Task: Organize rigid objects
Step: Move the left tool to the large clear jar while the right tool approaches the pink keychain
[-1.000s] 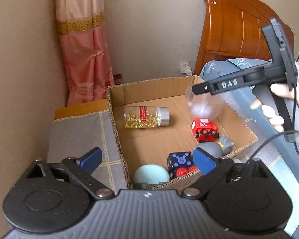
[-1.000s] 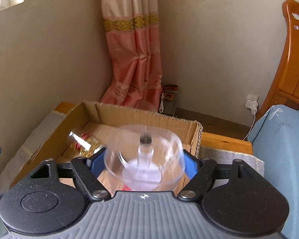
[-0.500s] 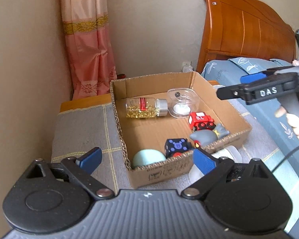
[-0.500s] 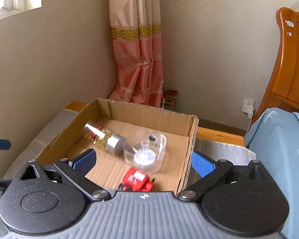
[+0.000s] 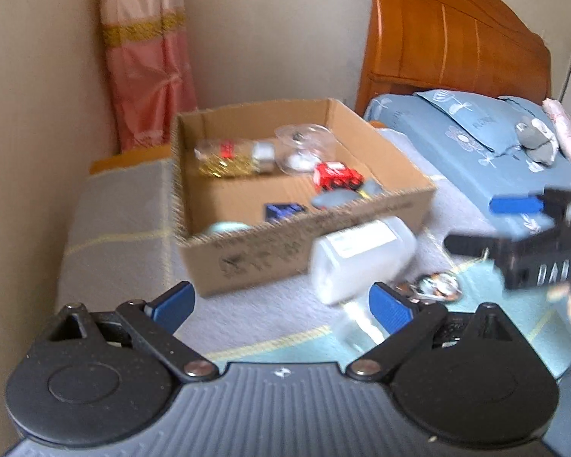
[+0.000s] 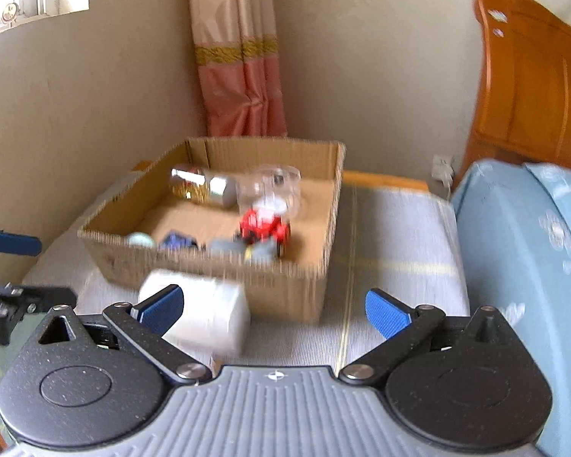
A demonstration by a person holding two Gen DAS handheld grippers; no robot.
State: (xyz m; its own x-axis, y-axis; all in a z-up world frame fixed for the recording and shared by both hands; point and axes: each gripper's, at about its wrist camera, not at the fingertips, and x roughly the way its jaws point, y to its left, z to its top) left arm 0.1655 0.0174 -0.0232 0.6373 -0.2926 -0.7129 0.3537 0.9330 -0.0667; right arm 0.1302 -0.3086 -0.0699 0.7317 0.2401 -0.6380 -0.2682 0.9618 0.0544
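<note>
A cardboard box [image 5: 304, 243] [image 6: 285, 278] stands on the grey mat. In it lie a clear round container [image 5: 304, 148] [image 6: 270, 190], a jar of gold capsules [image 5: 232, 156] [image 6: 201, 186], a red toy car [image 5: 337, 177] [image 6: 264, 226], a blue cube [image 5: 283, 211], a grey toy and a pale green object. A white plastic bottle [image 5: 361, 259] [image 6: 201, 312] lies on its side just outside the box front. My left gripper [image 5: 281, 304] is open and empty, short of the box. My right gripper [image 6: 274, 308] is open and empty; it also shows in the left wrist view [image 5: 514, 224].
A small shiny metal object [image 5: 434, 285] lies on the mat right of the white bottle. A bed with blue bedding [image 5: 476, 144] and a wooden headboard [image 5: 449, 38] stands at the right. A pink curtain [image 6: 240, 57] hangs in the corner behind the box.
My right gripper let go of the clear container, which now lies in the box. Both grippers have pulled back from the box, and the white bottle has come into view.
</note>
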